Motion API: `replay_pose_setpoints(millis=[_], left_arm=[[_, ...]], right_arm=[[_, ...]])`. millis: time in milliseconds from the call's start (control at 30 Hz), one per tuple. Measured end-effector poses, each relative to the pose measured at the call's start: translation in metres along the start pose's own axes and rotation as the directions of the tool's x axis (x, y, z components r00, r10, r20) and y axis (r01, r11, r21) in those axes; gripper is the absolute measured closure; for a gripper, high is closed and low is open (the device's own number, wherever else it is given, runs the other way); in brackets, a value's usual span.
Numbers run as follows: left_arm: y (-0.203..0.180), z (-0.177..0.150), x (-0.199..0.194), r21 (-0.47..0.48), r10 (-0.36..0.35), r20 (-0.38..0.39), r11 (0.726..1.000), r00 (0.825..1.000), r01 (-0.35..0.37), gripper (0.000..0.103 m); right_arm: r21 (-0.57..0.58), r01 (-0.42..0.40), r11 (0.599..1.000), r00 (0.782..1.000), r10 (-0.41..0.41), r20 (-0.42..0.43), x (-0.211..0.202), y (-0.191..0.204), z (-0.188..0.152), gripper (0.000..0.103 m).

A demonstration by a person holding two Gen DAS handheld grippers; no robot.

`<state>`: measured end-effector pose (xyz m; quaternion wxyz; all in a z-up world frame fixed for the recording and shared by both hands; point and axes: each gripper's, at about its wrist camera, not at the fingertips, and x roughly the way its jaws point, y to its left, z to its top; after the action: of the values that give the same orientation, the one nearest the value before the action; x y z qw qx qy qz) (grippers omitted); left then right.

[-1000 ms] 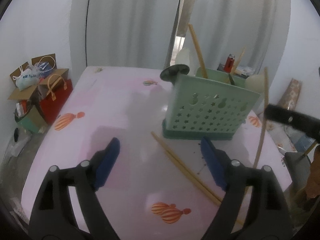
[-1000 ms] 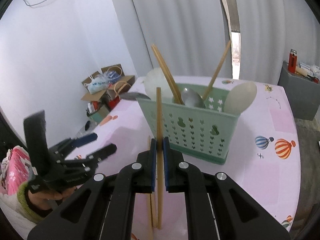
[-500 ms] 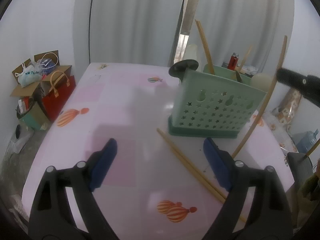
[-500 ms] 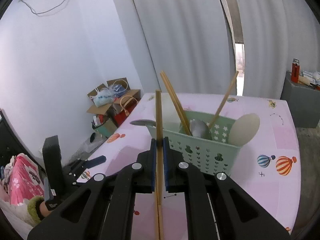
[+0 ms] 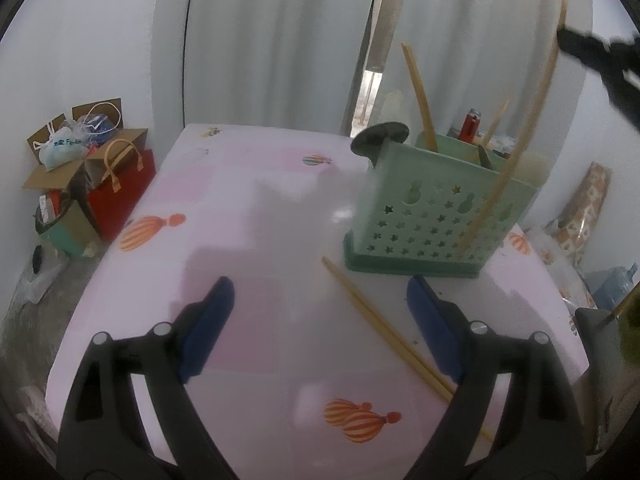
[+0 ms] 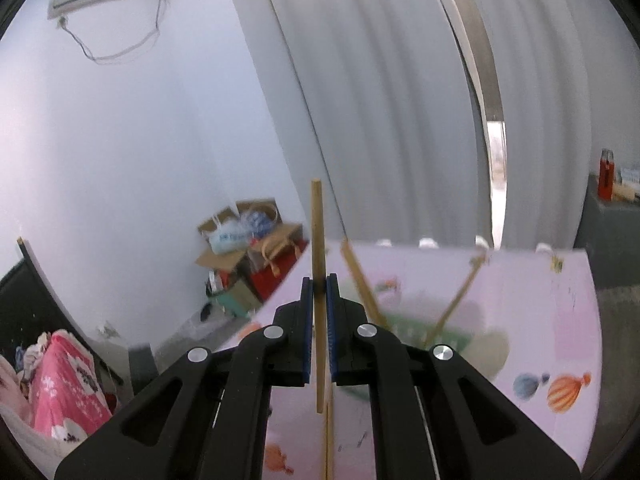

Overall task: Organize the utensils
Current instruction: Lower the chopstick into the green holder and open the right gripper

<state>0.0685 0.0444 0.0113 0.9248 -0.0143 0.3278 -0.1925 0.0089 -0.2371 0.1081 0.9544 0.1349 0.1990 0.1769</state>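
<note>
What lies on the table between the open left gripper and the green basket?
In the left wrist view, two chopsticks lie side by side on the pink table between the left gripper and the green basket.

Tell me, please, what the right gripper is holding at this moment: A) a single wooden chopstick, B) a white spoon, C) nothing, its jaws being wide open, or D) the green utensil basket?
A: in the right wrist view the right gripper is shut on a single wooden chopstick, which stands upright between its blue pads, while the green utensil basket sits on the table below.
</note>
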Motion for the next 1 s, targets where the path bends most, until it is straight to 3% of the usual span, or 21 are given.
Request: replay_pose_setpoints(millis=[233, 367, 800, 1000], left_arm=[[0.009, 0.0, -0.007, -0.023, 0.013, 0.019, 1.0, 1.0, -0.013, 0.019], [0.017, -0.001, -0.008, -0.041, 0.022, 0.018, 0.999, 1.0, -0.022, 0.019], [0.028, -0.003, -0.006, -0.075, 0.022, 0.008, 0.997, 1.0, -0.022, 0.019], [0.027, -0.002, -0.009, -0.07, 0.025, 0.014, 0.997, 1.0, -0.024, 0.019]], right_arm=[[0.038, -0.015, 0.999, 0.994, 0.011, 0.111, -0.003, -0.025, 0.058, 0.096], [0.035, 0.034, 0.999, 0.991, -0.038, 0.125, 0.009, -0.032, 0.07, 0.096], [-0.005, 0.22, 0.975, 0.974, -0.219, 0.056, 0.048, -0.053, 0.05, 0.096], [0.032, 0.21, 0.977, 0.977, -0.211, 0.024, 0.057, -0.064, 0.041, 0.096]])
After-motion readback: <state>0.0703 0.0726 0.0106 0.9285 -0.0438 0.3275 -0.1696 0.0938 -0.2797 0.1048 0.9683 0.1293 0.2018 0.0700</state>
